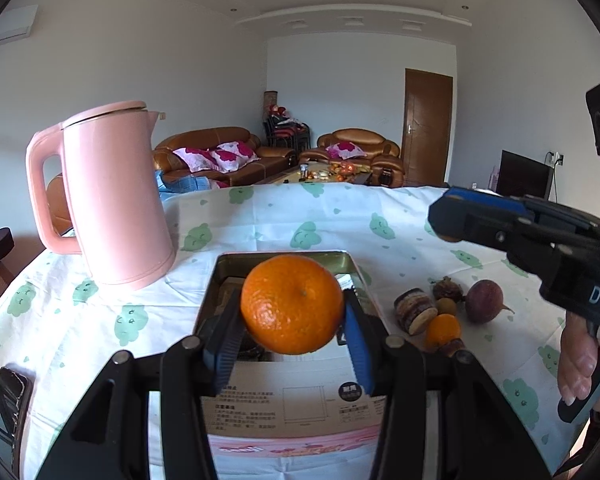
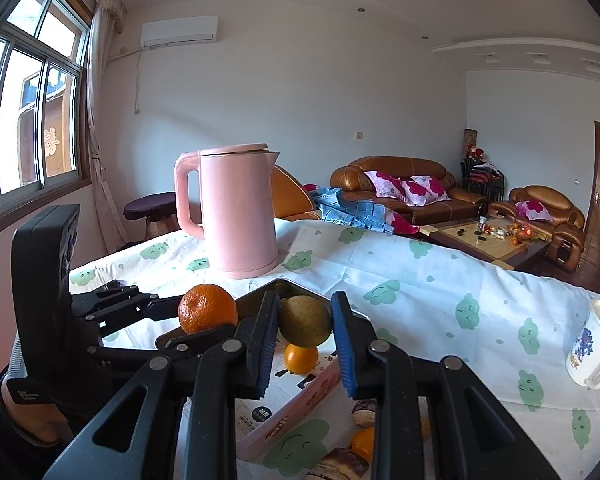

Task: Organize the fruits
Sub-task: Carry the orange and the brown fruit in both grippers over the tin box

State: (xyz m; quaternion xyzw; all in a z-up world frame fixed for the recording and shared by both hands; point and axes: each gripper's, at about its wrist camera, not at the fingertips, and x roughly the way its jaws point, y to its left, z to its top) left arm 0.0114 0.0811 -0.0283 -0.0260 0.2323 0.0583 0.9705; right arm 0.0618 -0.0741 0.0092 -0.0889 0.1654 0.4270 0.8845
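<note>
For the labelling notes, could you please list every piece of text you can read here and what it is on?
"DA", cut off by the frame edge: white letters on the black right gripper.
Printed cardboard sheet in the metal tin: too small to read.
White mug with blue print: too blurred to read.

The table point(image 1: 284, 216), under a white cloth with green prints, is carrying a pink kettle point(image 1: 112, 196) near its far-left corner, a metal tin point(image 1: 284, 258) mid-table, loose fruit point(image 1: 486, 300) just right of it, a mug point(image 2: 594, 346) at the right edge.
</note>
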